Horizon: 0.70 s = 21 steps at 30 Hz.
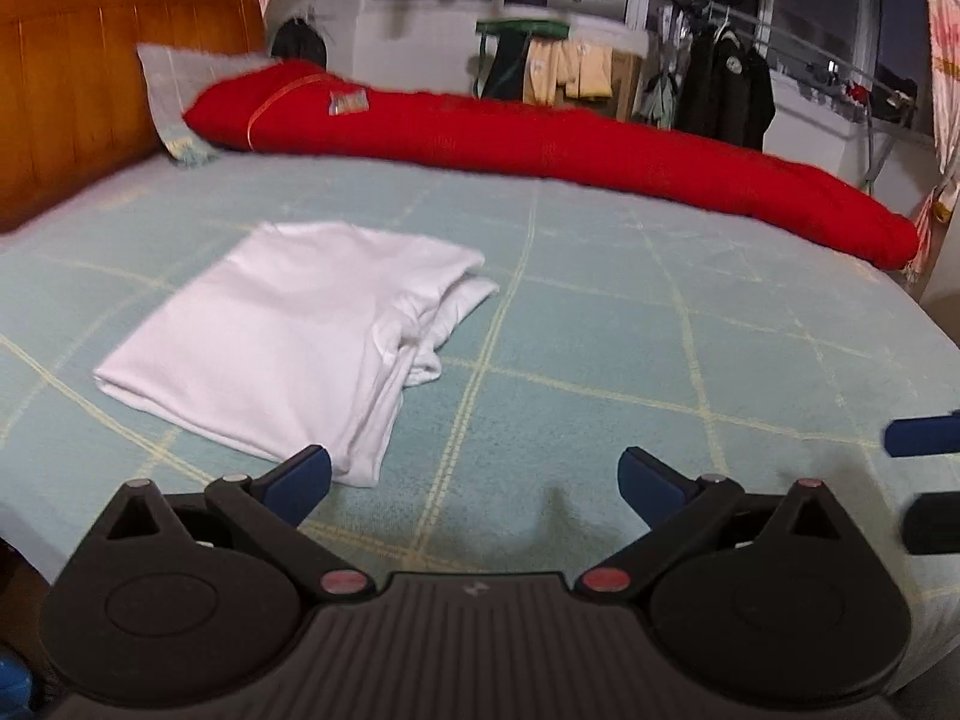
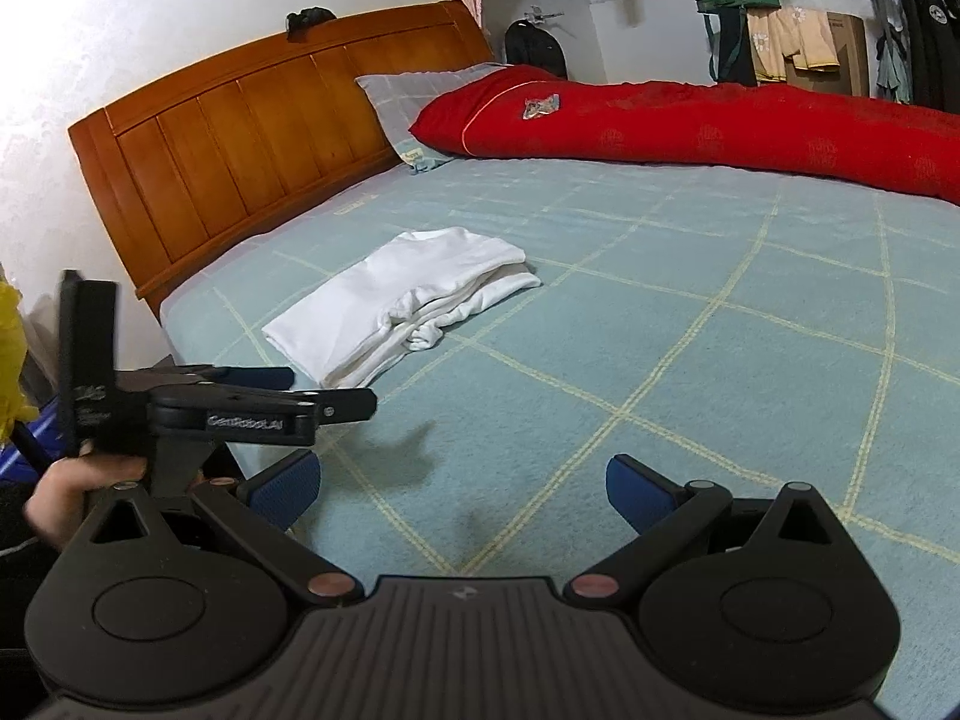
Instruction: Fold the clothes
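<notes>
a: start at the left gripper (image 1: 474, 477). what can you make out?

b: its jaws stand wide with nothing between them, over the bed (image 1: 600, 312). the left view is a bit blurred. at its right edge two dark tips poke in, cut off by the frame; that is the right gripper (image 1: 927, 483), but too little shows there to judge it.

a: and in its own view?

b: the right gripper (image 2: 462, 483) is wide too, empty, above the blue checked cover. only this view shows the left gripper from the side (image 2: 288, 390), with a hand (image 2: 78, 495) on its handle, partly hidden behind the black body.

a: where is the shirt?

b: the folded white shirt (image 1: 288, 336) lies flat on the bed, just ahead and left of the left gripper, not touching it. beyond it a red quilt (image 1: 540, 138) runs along the far side, and a pillow (image 2: 414, 102) leans at the wooden headboard (image 2: 252, 144).
</notes>
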Each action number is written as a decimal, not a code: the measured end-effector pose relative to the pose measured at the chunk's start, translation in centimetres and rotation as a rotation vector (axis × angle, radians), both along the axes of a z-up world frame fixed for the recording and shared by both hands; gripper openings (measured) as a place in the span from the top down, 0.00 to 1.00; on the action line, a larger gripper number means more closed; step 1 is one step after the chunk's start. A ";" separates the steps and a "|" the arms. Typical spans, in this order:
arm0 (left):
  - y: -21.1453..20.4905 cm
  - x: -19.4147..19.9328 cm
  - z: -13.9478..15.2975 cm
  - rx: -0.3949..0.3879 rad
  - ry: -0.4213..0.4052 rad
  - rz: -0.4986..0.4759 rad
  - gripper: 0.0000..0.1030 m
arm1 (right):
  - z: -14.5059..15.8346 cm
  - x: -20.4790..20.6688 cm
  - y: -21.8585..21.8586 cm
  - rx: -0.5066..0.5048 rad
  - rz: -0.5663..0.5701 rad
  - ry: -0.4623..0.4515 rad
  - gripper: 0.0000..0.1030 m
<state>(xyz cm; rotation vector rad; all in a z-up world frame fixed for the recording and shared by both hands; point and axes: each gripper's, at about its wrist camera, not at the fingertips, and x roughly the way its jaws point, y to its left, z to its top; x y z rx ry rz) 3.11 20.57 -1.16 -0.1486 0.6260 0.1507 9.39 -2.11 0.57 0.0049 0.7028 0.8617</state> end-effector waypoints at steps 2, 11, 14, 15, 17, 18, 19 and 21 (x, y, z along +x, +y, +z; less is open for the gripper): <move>-0.4 -1.1 0.6 0.001 -0.018 0.010 0.01 | 0.1 -0.5 0.2 -0.011 0.005 -0.009 0.00; -1.8 -6.8 4.0 0.162 -0.122 0.110 0.01 | 1.4 -3.9 0.5 -0.038 0.074 -0.096 0.00; -2.9 -8.5 4.8 0.270 -0.126 0.109 0.01 | 1.8 -5.1 0.5 -0.039 0.097 -0.117 0.00; -3.3 -9.0 5.0 0.303 -0.126 0.119 0.01 | 2.0 -5.5 0.6 -0.038 0.105 -0.122 0.00; -4.0 -9.8 5.2 0.343 -0.112 0.141 0.01 | 2.2 -6.3 0.8 -0.036 0.123 -0.131 0.00; -4.1 -10.2 5.3 0.338 -0.103 0.150 0.01 | 2.3 -6.7 0.9 -0.038 0.133 -0.138 0.00; -4.2 -10.5 5.4 0.322 -0.097 0.160 0.01 | 2.4 -7.2 1.1 -0.044 0.142 -0.143 0.00; -4.2 -11.5 5.6 0.275 -0.092 0.180 0.01 | 2.4 -8.0 1.4 -0.056 0.157 -0.153 0.00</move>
